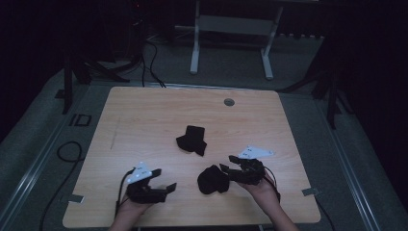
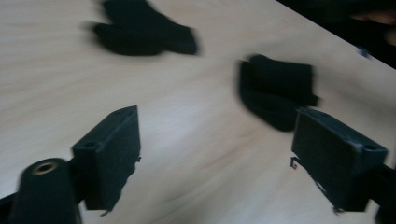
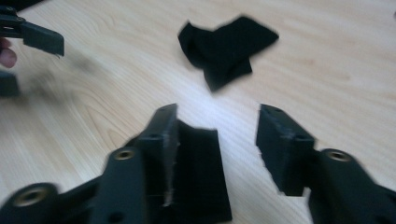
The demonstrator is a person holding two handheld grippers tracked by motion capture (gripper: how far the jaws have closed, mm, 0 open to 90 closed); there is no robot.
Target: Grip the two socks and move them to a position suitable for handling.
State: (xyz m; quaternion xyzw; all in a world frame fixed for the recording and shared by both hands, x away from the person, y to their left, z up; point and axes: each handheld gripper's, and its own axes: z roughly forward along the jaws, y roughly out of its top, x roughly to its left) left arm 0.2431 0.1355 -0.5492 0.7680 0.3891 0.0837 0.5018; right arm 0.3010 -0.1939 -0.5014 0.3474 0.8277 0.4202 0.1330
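Your right tongs stand half apart with the pads off the cloth, so nothing is clamped. In the right gripper view a flap of the small, bunched black fabric piece lies against the inner face of one jaw and clear of the other. In the high view that same bunched piece sits on the light wood-grain desk right at the tips of the right tongs. Your left tongs are spread wide and hold nothing; their own view shows bare desk between the jaws.

The second thing, a flat, folded black fabric piece, lies beyond both pairs of tongs, toward the middle of the desk and well apart from the bunched one. From the right tongs it is straight ahead; from the left tongs it is ahead and off to one side, with the bunched piece close to the other jaw.

Expect both pieces to be very light, limp and unbreakable. The cloth will sag, unfold and trail when lifted, and a thin single layer may slide out of the pads. Judging by the folds, the best hold is where layers stack: a thick folded edge or corner, pinched deep between the pads. On the flat piece, the protruding corner nearest you looks easiest to get a jaw under.
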